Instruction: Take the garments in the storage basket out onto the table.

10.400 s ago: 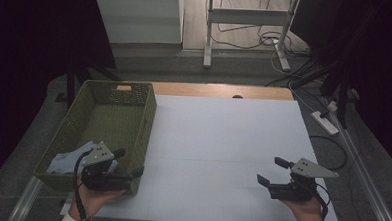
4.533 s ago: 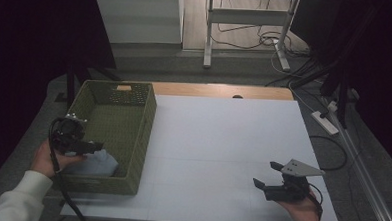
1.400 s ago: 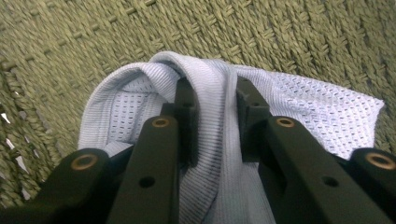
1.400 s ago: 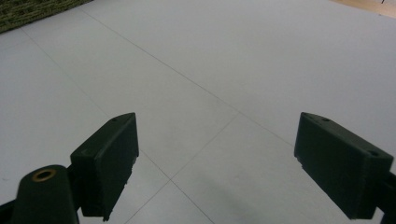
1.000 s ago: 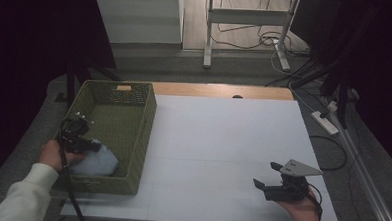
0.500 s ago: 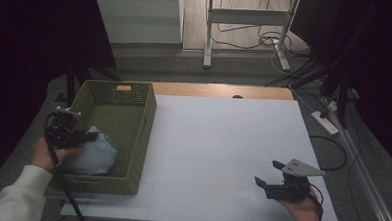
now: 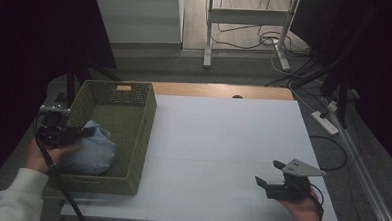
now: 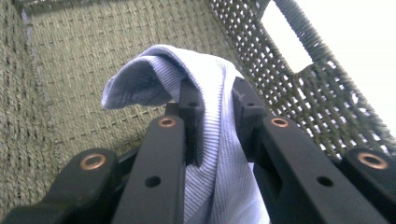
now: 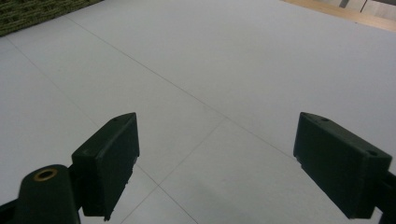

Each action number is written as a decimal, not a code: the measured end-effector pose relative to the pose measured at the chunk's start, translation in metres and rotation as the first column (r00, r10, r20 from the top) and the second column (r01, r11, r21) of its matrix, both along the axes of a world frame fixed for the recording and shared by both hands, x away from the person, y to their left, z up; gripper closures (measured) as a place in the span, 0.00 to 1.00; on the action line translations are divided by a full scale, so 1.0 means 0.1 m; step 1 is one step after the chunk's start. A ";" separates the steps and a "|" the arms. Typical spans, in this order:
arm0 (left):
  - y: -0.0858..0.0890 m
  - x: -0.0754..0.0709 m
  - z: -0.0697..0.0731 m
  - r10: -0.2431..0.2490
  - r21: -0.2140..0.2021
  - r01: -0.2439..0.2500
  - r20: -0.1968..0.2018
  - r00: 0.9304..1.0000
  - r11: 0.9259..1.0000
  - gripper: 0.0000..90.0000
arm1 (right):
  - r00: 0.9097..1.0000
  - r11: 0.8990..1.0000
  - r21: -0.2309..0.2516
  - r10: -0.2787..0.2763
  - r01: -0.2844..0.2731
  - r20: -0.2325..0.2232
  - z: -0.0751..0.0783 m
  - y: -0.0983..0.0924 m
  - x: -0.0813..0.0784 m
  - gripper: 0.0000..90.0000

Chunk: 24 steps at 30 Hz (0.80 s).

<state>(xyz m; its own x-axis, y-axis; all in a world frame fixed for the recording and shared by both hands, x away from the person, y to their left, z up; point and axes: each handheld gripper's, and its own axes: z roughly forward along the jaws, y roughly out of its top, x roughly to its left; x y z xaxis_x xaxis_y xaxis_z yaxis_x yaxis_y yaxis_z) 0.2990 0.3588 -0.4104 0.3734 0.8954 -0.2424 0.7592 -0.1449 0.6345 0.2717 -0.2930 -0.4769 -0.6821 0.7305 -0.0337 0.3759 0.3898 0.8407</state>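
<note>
A light blue ribbed cloth (image 7: 89,148) lies in the near part of the green woven basket (image 7: 129,95). My left gripper (image 7: 85,131) reaches over the basket's left wall and is shut on a fold of the light blue cloth (image 8: 212,135), which bulges above the two pads. In the left gripper view the basket's woven floor (image 8: 70,84) lies behind the cloth. My right gripper (image 7: 269,174) stands open low over the white table near the front right. In the right gripper view its jaws are wide apart around my right gripper (image 9: 219,151), with nothing between them.
The white tabletop (image 7: 222,141) stretches from the basket to the right edge. A wooden strip (image 7: 220,90) runs along its far side. The basket's corner (image 9: 28,11) shows at the top left of the right gripper view. Cables and a power strip (image 7: 324,122) lie on the floor at right.
My left gripper has risen a little and lifted the blue cloth's gripped fold higher above the basket floor. The right gripper has stayed where it was.
</note>
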 end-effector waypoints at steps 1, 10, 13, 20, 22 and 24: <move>0.01 -0.02 0.01 0.008 -0.010 -0.008 0.014 1.000 1.000 0.86 | 1.000 1.000 0.003 -0.002 0.002 0.000 0.00 0.00 0.00 0.16; 0.03 -0.07 0.07 0.022 -0.049 -0.019 0.065 0.998 0.999 0.86 | 1.000 1.000 0.001 -0.007 0.007 0.002 0.00 -0.01 0.00 0.16; 0.04 -0.09 0.10 0.026 -0.066 -0.021 0.083 0.996 0.998 0.86 | 1.000 1.000 0.002 -0.007 0.007 0.002 0.00 -0.01 0.00 0.16; 0.03 -0.12 0.20 0.038 -0.090 -0.026 0.130 0.991 0.996 0.86 | 1.000 1.000 0.001 -0.011 0.011 0.002 0.00 -0.01 0.00 0.16; 0.02 -0.13 0.22 0.039 -0.093 -0.027 0.139 0.990 0.995 0.86 | 1.000 1.000 0.001 -0.010 0.010 0.001 0.00 -0.02 0.00 0.16; 0.02 -0.14 0.24 0.040 -0.096 -0.026 0.147 0.988 0.995 0.86 | 1.000 1.000 0.001 -0.010 0.010 0.001 0.00 -0.02 0.00 0.16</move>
<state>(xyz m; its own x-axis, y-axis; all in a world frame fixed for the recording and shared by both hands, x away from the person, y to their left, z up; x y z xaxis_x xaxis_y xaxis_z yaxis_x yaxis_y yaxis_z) 0.2855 0.3605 -0.3861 0.3825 0.8837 -0.2699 0.6592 -0.0562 0.7499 0.2721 -0.2949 -0.4773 -0.6747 0.7373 -0.0336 0.3790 0.3852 0.8414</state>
